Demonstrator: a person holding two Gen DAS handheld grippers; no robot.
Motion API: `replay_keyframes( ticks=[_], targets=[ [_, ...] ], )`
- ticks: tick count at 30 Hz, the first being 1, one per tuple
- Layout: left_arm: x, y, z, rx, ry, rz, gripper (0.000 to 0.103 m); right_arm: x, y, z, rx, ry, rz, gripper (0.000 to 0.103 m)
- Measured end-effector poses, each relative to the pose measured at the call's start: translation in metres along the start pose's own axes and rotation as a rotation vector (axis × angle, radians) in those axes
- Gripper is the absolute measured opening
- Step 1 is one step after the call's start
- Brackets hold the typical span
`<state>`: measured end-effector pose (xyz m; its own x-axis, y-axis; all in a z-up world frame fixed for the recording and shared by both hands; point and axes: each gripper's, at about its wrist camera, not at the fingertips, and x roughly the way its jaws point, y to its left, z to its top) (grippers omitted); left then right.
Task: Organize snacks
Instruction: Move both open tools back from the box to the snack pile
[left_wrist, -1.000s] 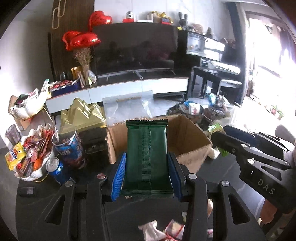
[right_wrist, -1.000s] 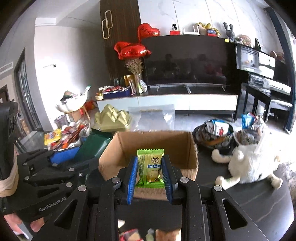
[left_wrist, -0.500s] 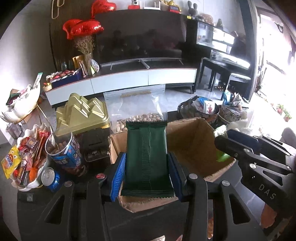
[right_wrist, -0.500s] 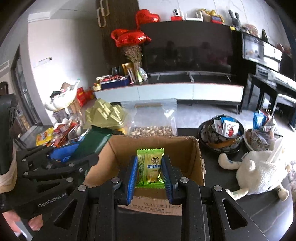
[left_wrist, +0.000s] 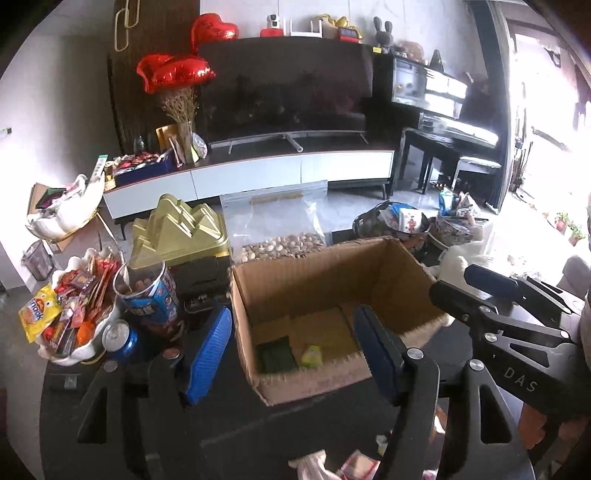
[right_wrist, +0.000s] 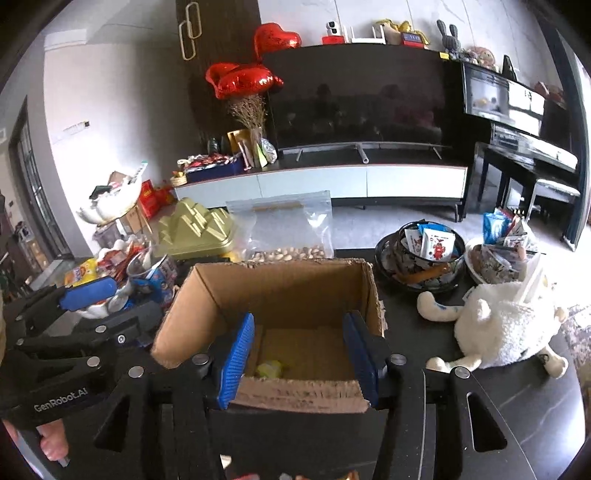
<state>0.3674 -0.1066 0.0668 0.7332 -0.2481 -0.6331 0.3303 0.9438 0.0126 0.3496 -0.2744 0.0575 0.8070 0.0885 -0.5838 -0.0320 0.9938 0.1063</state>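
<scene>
Opening over the cardboard box (left_wrist: 325, 291) at frame centre, both tools, left (left_wrist: 291, 347) and right (right_wrist: 299, 349), pinch nothing; judged best: lift clear of packets inside.

Matt corrugated cardboard box (left_wrist: 321, 280); fluffy plush toy (right_wrist: 506, 328)

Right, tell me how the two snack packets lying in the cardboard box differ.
The dark green packet is larger and lies flat on the floor of the cardboard box; the yellow-green packet is smaller and looks crumpled or tipped. The dark green packet is near the box's left wall; the yellow-green packet lies just right of it. Both rest loose near the front wall, with no tool gripping them.
</scene>
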Motion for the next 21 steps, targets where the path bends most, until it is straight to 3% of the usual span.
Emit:
replay_keyframes(
  ticks=[11, 21],
  targets=[
    [-0.069, -0.016, -0.037, 0.025, -0.095, 0.008, 0.069, -0.073, 0.018, -0.039, -0.048, -0.052, -0.011, 0.052],
    [-0.111, -0.024, -0.083, 0.068, -0.112, -0.023, 0.069, -0.115, 0.03, -0.083, -0.03, -0.062, -0.026, 0.052]
  ],
)
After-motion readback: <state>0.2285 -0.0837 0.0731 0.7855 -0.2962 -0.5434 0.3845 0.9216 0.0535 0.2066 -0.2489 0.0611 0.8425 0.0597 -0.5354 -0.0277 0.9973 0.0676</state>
